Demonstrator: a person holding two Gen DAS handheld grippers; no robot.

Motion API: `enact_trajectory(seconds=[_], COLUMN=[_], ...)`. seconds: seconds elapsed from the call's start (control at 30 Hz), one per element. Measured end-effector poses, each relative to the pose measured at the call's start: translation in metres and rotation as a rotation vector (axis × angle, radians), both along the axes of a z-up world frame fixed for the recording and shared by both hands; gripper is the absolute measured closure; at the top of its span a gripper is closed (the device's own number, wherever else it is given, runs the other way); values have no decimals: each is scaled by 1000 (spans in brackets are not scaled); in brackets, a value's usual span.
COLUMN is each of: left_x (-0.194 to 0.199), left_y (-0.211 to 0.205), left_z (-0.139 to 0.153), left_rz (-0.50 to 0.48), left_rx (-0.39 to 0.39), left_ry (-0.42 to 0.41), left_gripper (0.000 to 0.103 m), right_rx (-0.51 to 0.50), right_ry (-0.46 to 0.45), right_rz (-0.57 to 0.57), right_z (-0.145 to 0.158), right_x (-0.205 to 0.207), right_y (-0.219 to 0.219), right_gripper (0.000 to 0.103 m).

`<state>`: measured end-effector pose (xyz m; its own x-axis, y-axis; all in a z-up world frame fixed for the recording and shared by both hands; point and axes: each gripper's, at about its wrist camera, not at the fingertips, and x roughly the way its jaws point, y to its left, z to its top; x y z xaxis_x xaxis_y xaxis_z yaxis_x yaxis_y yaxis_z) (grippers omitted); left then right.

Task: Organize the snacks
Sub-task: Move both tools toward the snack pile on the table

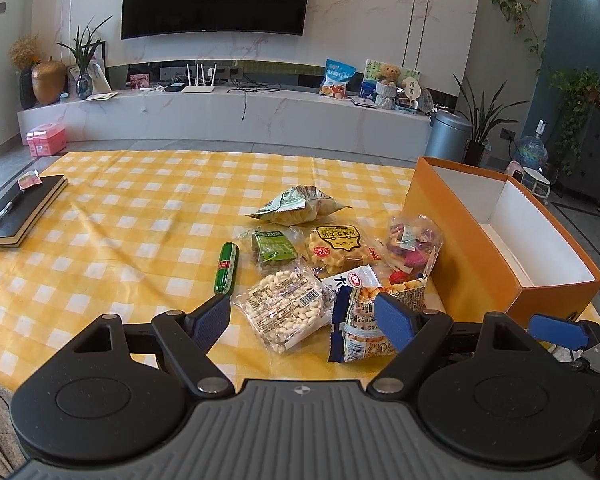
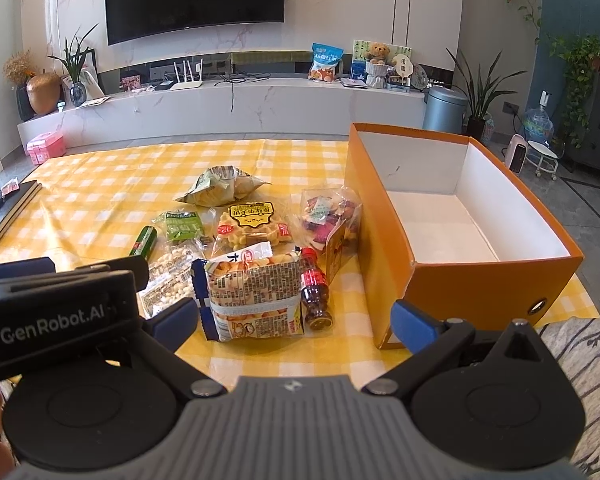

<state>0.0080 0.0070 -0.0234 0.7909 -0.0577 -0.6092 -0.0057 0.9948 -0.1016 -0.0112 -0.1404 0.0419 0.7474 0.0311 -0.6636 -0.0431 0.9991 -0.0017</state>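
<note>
Several snack packs lie in a cluster on the yellow checked tablecloth [image 1: 120, 216]. Among them are a clear peanut bag [image 1: 286, 306], a green sausage stick [image 1: 227, 267], a green raisin pack [image 1: 274, 246], a waffle pack [image 1: 338, 246], a crisp bag [image 1: 298, 205] and a newsprint-patterned cracker bag [image 2: 254, 300]. A small dark bottle [image 2: 314, 288] lies beside the cracker bag. An orange box [image 2: 456, 216], white and empty inside, stands to the right. My left gripper [image 1: 304, 320] hovers open near the peanut bag. My right gripper [image 2: 294, 318] is open near the cracker bag.
A black notebook with a pen [image 1: 18, 210] lies at the table's left edge. Behind the table runs a white TV bench [image 1: 220, 112] with a router, plants and a snack bag. A metal bin [image 1: 446, 134] stands on the floor beyond the box.
</note>
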Motion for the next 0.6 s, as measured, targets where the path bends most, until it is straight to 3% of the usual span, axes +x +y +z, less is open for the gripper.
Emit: enact_trajectory(seconds=[0.6], left_x=[1], left_y=[1], left_z=[-2], left_rz=[17], left_rx=[26], left_ry=[11], left_gripper=[7], right_rx=[-9], right_ry=[18], right_rz=[-5], right_z=[-5], right_x=[2], right_y=[2], right_gripper=[3])
